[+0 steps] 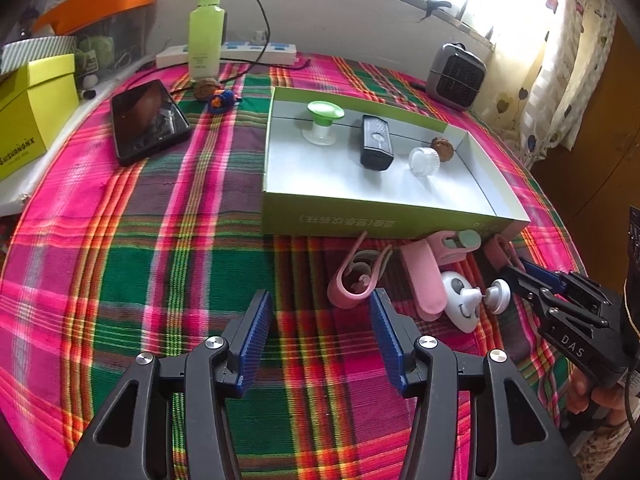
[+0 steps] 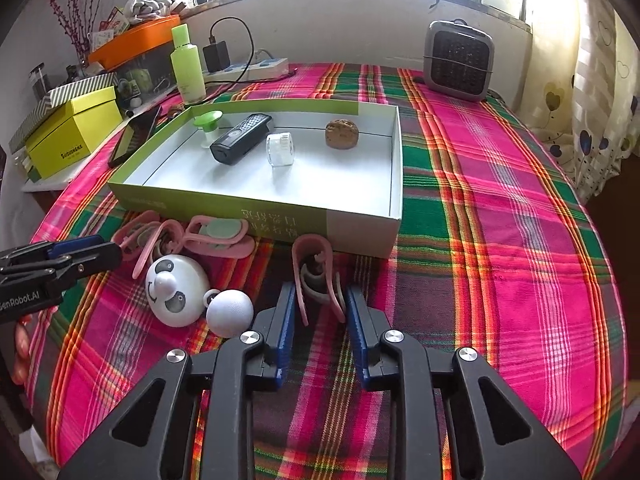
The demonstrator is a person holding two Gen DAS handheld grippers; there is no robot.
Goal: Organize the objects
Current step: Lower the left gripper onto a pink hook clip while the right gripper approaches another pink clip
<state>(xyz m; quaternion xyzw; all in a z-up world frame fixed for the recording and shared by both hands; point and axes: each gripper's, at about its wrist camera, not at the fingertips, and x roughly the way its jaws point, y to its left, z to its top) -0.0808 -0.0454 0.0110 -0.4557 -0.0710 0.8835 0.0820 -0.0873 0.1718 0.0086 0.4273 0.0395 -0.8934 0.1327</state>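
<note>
A shallow green box with a white floor holds a green-topped spool, a black device, a clear jar and a walnut. In front of it lie several pink clips, a white panda-faced piece and a white ball. My right gripper is shut on one pink clip, its pads pressing the clip's legs. My left gripper hangs open over the cloth with nothing between its pads, just left of a clip.
On the plaid cloth to the left lie a black phone, a second walnut and a small blue-orange toy. A green bottle, a power strip, a yellow box and a grey heater stand at the back.
</note>
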